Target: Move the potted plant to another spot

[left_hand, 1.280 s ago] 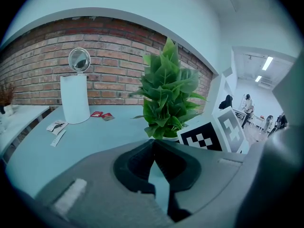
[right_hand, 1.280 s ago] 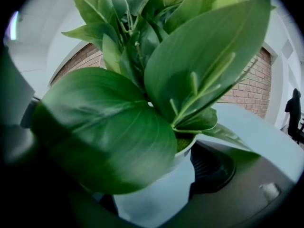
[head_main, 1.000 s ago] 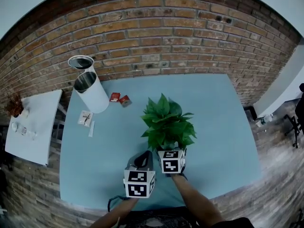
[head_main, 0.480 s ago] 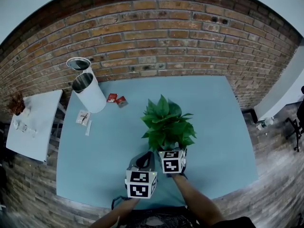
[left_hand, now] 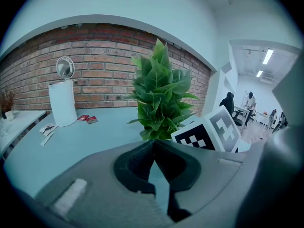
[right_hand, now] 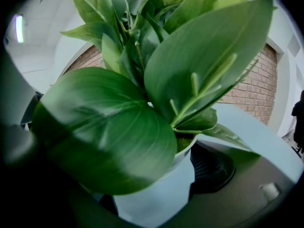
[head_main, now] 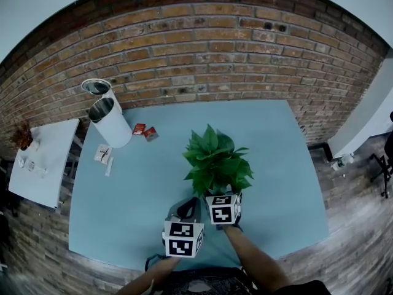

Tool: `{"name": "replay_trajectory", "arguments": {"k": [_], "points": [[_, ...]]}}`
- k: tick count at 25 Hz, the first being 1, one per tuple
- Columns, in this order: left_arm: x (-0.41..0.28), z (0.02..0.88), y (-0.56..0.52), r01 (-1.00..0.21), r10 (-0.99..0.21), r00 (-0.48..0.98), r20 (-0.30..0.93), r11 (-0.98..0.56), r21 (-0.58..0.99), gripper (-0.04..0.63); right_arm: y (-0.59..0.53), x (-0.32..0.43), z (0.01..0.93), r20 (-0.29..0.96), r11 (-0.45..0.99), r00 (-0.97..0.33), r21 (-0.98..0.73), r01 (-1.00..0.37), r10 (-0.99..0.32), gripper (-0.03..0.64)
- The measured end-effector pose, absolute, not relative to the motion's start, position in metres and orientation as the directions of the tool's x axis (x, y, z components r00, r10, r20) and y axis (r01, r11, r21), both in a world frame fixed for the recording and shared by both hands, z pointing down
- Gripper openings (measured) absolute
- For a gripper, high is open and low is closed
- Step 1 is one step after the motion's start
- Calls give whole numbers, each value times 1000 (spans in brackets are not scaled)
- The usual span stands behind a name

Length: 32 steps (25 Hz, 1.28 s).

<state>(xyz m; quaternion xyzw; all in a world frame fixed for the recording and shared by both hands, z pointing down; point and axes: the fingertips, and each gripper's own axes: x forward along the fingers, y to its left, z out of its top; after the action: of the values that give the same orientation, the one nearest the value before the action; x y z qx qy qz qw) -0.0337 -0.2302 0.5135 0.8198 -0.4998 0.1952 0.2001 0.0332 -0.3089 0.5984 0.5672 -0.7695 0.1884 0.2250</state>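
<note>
The potted plant (head_main: 215, 161) has broad green leaves in a small white pot (right_hand: 156, 194) and is near the front middle of the light blue table (head_main: 276, 165). My right gripper (head_main: 223, 195) reaches under the leaves and is shut on the pot, with one dark pad (right_hand: 212, 167) against the pot's right side. Leaves (right_hand: 190, 70) fill most of the right gripper view. Whether the pot rests on the table is hidden. My left gripper (head_main: 188, 204) hangs just left of the plant, shut and empty (left_hand: 154, 148). From there the plant (left_hand: 159, 96) stands ahead and slightly right.
A tall white bin (head_main: 112, 123) and a round metal lid (head_main: 96, 86) stand at the table's back left, with red packets (head_main: 144, 131) and paper slips (head_main: 102, 153) nearby. A brick wall (head_main: 202, 60) runs behind. A white side table (head_main: 40, 165) is on the left.
The plant and both grippers keep their places in the head view. The bin and the table edges have slid slightly left and inward, as from a small camera shift.
</note>
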Motion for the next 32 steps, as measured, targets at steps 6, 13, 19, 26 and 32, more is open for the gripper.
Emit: {"name": "replay_trajectory", "arguments": {"k": [6, 13, 19, 26, 32], "points": [[-7, 511, -230, -896, -742, 425, 518, -427, 123, 0, -308, 56, 599, 557, 290, -261, -37, -956, -788, 483], [11, 513, -229, -895, -739, 424, 523, -431, 117, 0, -309, 73, 598, 555, 298, -268, -38, -954, -788, 483], [22, 513, -229, -897, -744, 421, 519, -428, 113, 0, -308, 83, 599, 555, 306, -272, -34, -951, -786, 483], [34, 514, -227, -900, -749, 414, 517, -420, 112, 0, -307, 94, 600, 556, 319, -282, -32, -947, -782, 483], [51, 514, -226, -901, -752, 415, 512, -417, 117, 0, -305, 111, 597, 557, 324, -287, -34, -945, -779, 483]]}}
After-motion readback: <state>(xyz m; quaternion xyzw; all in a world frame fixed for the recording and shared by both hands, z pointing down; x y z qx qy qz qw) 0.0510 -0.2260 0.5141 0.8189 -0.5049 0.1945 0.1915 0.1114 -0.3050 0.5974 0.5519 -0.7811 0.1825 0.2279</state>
